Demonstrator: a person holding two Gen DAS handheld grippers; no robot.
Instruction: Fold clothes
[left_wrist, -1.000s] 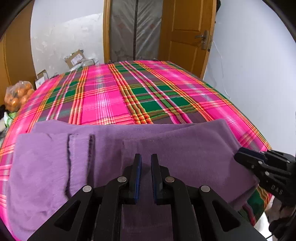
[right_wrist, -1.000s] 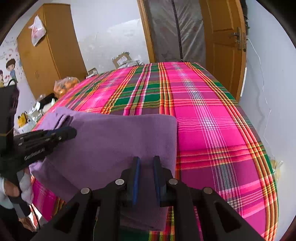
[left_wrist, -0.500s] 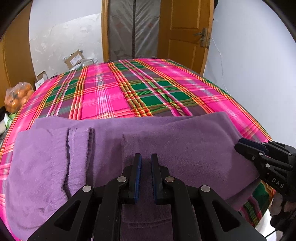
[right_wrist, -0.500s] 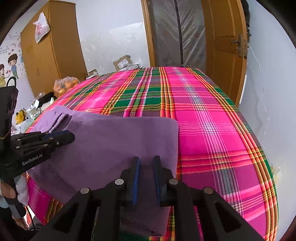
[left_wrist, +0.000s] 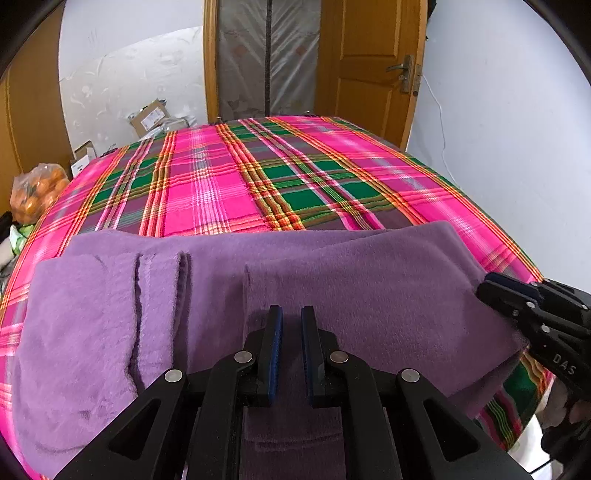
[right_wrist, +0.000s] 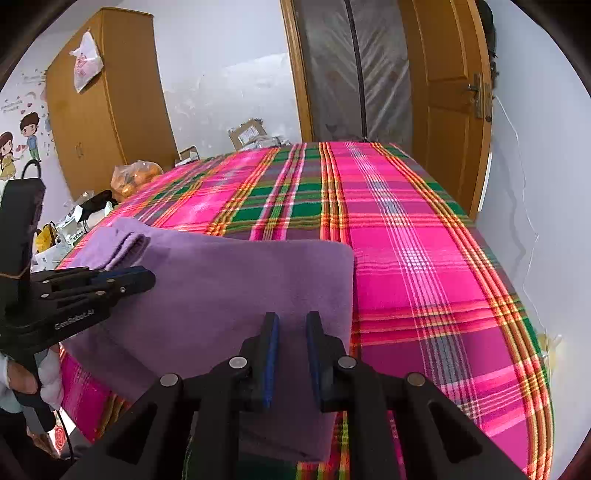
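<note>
Starting at the jaws: the left gripper (left_wrist: 291, 321) was seen drawn in to a narrow slit, its blue pads (left_wrist: 276, 350) set close, with purple pile filling the gap and a hemmed edge hanging beneath the fingers. It was judged to be pinched on the near hem of the purple fleece garment (left_wrist: 369, 288). The right gripper (right_wrist: 291, 321) was held a shade wider, yet fleece was seen between its pads as well, at the garment's right near corner, and a grip was judged there too. From the left wrist view, the right tool's tips were seen meeting the cloth's right edge.

Outward from there, the garment was spread across the near end of the bed on a plaid bedspread (left_wrist: 221, 184), woven in pink, green and orange stripes and pulled flat. The fleece was shown as soft, matte and thick, its far edge lying in a clean straight line. At its left side, narrow stacked layers (left_wrist: 159, 295) with dark seams were seen already folded over.

The step in hand was judged to be a fold of the near hem towards the far edge. For that, both grips would need to be lifted together and carried forward level, so the thick pile is not dragged or bunched.
</note>
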